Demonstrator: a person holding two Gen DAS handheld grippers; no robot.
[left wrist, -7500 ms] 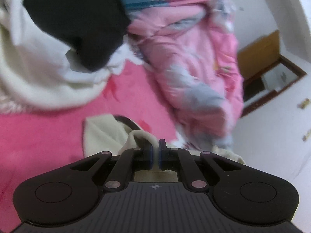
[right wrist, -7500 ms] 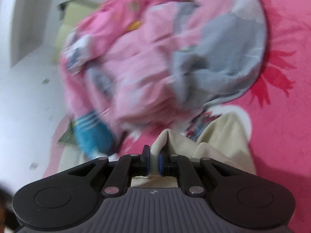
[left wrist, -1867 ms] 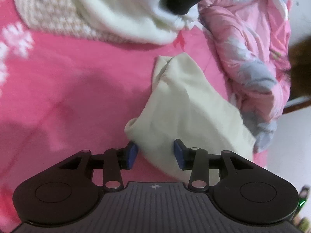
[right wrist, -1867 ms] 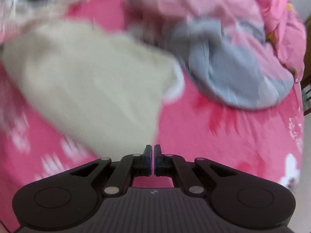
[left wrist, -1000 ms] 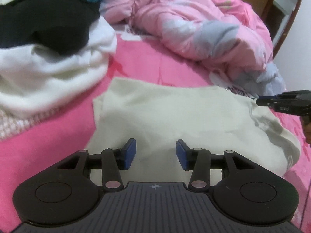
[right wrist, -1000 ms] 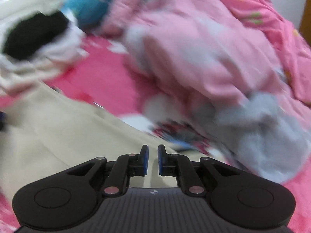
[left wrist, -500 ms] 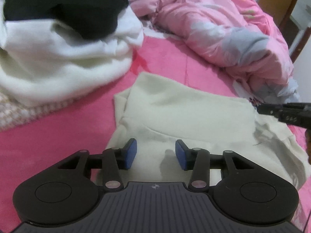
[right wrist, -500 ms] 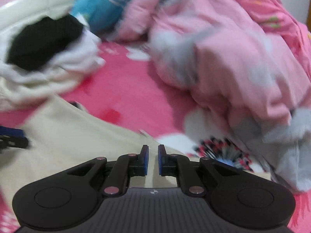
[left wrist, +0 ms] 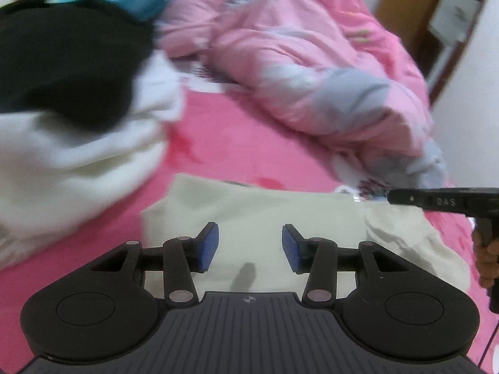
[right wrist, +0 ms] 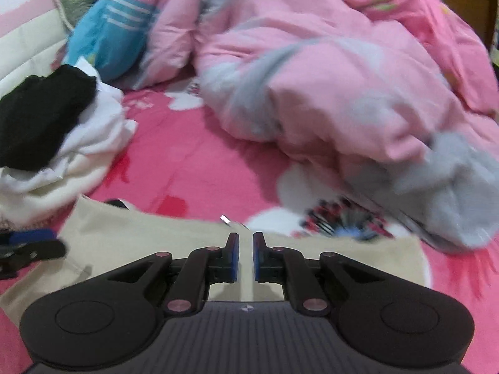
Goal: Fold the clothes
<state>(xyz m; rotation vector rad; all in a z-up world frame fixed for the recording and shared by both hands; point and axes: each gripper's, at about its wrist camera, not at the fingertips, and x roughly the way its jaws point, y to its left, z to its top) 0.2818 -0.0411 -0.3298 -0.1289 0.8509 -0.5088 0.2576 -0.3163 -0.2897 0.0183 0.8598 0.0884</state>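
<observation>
Cream garment (left wrist: pixel 249 215), soft, flat, roughly rectangular

Pink bed sheet (left wrist: pixel 224 143), rumpled pink quilt (left wrist: pixel 312 62), white wall (left wrist: pixel 467 99), wooden door frame (left wrist: pixel 402 0)

I saw a cream garment (left wrist: pixel 249 215) on a hot-pink bed sheet (right wrist: pixel 193 162) printed with red and white flowers, beside a pale pink quilt (right wrist: pixel 327 93) with grey patches. A black garment (left wrist: pixel 62 62) topped a white one (left wrist: pixel 78 152), near teal cloth with white stripes (right wrist: pixel 109 37). My black grippers had blue-padded fingers (left wrist: pixel 209 246).
</observation>
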